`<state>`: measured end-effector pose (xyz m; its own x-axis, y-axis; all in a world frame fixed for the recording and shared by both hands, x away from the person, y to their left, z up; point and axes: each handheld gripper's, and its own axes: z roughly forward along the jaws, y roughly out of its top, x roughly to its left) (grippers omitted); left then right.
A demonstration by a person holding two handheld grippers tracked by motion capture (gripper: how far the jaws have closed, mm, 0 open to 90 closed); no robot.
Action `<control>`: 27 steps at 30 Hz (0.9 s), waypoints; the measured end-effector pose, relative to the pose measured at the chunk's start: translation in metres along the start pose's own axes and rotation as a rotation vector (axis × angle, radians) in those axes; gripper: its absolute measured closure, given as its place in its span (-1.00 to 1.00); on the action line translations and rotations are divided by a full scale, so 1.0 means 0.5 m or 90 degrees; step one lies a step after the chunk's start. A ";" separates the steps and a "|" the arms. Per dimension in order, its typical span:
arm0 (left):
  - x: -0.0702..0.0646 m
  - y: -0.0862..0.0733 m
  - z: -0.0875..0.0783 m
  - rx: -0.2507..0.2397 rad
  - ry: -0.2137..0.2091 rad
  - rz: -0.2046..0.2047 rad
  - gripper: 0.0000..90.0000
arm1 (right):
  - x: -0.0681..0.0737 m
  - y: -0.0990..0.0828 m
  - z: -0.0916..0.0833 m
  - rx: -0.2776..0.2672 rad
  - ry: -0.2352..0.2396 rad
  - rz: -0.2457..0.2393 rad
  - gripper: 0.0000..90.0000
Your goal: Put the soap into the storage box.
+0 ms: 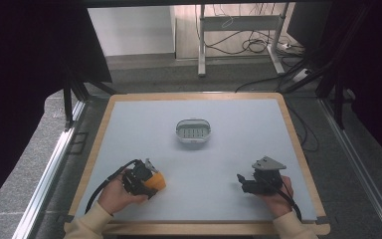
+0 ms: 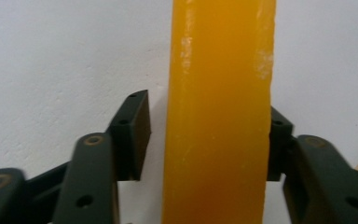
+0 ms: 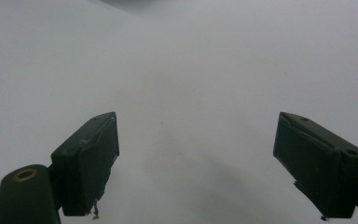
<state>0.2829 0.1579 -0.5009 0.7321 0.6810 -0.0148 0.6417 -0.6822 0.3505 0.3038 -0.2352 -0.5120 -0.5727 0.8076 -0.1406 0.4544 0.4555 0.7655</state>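
An orange-yellow block (image 1: 157,182) sits at the tip of my left gripper (image 1: 150,179), near the front left of the grey mat. In the left gripper view the block (image 2: 219,93) stands as a tall bar between the jaws of that gripper (image 2: 209,135). The right-hand jaw touches it, and a narrow gap shows between the left-hand jaw and the block. My right gripper (image 1: 242,180) rests near the front right of the mat. In its own view the right gripper (image 3: 196,158) is wide open over bare mat, with nothing between the jaws.
An oval, light-rimmed container (image 1: 193,121) with a greenish inside stands at the middle of the grey mat (image 1: 229,149), which is edged by a wooden table border (image 1: 298,144). Beyond the table are desk legs and cables on the floor.
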 end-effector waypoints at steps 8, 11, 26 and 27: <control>0.003 -0.003 0.000 0.003 -0.020 0.015 0.36 | 0.001 0.001 -0.001 -0.004 -0.005 -0.003 -0.67; 0.002 -0.002 -0.001 0.002 -0.018 0.020 0.37 | 0.001 0.001 -0.002 -0.005 -0.005 -0.003 -0.67; 0.015 -0.011 -0.038 -0.040 -0.026 0.011 0.37 | 0.001 0.001 -0.002 -0.006 -0.007 -0.005 -0.67; 0.015 -0.011 -0.038 -0.040 -0.026 0.011 0.37 | 0.001 0.001 -0.002 -0.006 -0.007 -0.005 -0.67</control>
<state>0.2805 0.1719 -0.4852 0.7522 0.6573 -0.0459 0.6144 -0.6745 0.4093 0.3029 -0.2349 -0.5112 -0.5684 0.8084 -0.1530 0.4434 0.4576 0.7707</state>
